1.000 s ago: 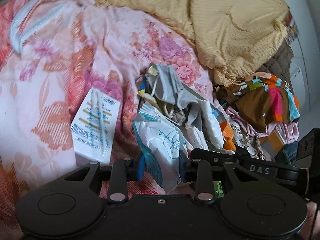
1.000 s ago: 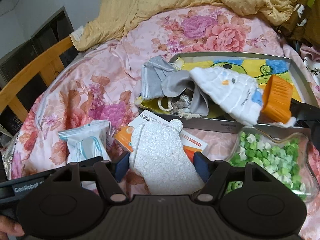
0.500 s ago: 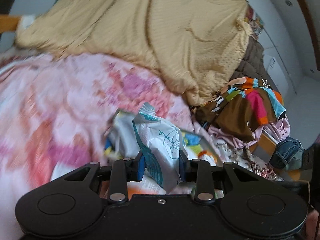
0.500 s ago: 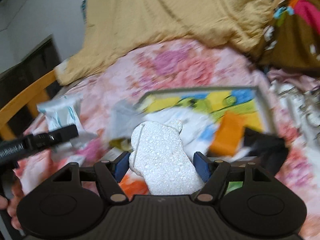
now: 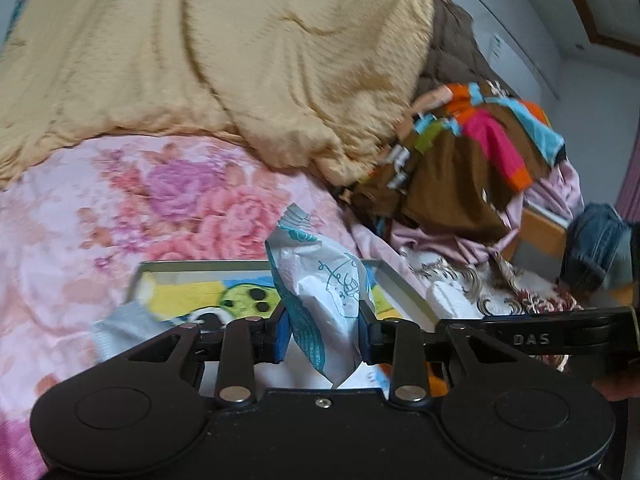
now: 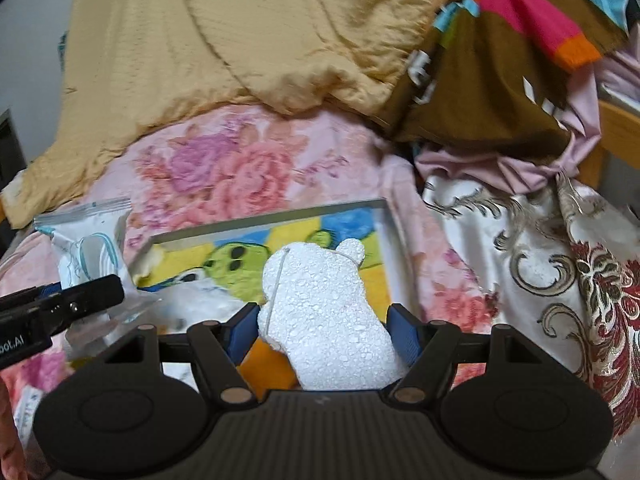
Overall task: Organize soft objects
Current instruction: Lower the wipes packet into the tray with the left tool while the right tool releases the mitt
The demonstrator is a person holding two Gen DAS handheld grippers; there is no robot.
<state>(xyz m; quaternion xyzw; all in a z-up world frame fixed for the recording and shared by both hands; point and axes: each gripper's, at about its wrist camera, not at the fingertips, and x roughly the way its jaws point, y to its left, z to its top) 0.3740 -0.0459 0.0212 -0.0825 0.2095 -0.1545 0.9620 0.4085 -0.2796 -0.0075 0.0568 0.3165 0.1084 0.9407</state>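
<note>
Since the earlier frames both grippers have lifted off the bedspread and swung toward the tray. Left gripper (image 5: 323, 332), jaws narrow, pinches a crinkled white-and-teal packet (image 5: 320, 288); right gripper (image 6: 324, 334), jaws wide, clamps a pebbly white foam piece (image 6: 324, 320). Both hang above the tray (image 6: 264, 222), whose near edge is hidden behind the tools and whose contents are blurred. Beyond, the floral bedspread (image 5: 120, 208) lies bare up to the yellow quilt (image 5: 240, 60); piled clothes (image 5: 472, 152) crowd the right.

My two grippers, each gripping something.
My left gripper (image 5: 324, 334) pinches narrowly, my right gripper (image 6: 322, 330) wider, both angled downward, side by side.
</note>
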